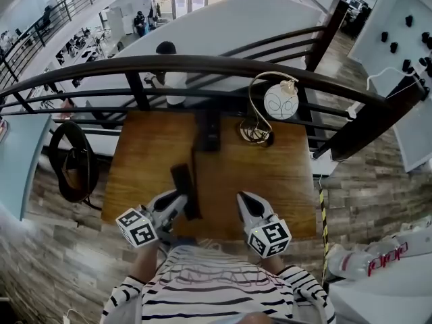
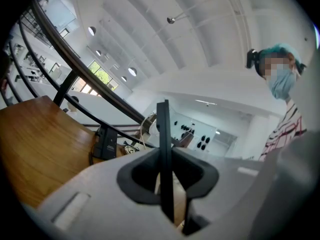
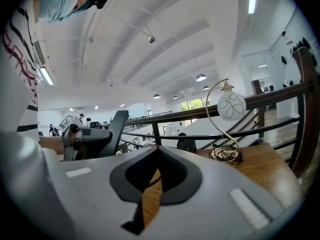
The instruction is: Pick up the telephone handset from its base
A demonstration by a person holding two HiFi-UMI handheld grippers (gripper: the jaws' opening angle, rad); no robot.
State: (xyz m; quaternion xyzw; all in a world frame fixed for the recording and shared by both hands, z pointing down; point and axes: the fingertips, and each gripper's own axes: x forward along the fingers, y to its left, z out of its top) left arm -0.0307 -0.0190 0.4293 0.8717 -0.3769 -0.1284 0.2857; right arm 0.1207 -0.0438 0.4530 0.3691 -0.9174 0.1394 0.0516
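The left gripper point(image 1: 177, 204) clamps the slim black plastic telephone handset point(image 1: 184, 187) edge-on over the near wooden table point(image 1: 283, 174), well apart from its black base point(image 1: 208, 131), so a firm, level hold suits best, while the right gripper point(image 1: 244, 202) sits closed and empty

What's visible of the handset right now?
The handset is a slim black slab, plastic by the look. The left gripper is shut on its near end, with the pads on its two broad faces. In the left gripper view it shows edge-on, standing up between the jaws. It is off the base, which sits at the far edge of the wooden table. I can't tell whether it has a cord.
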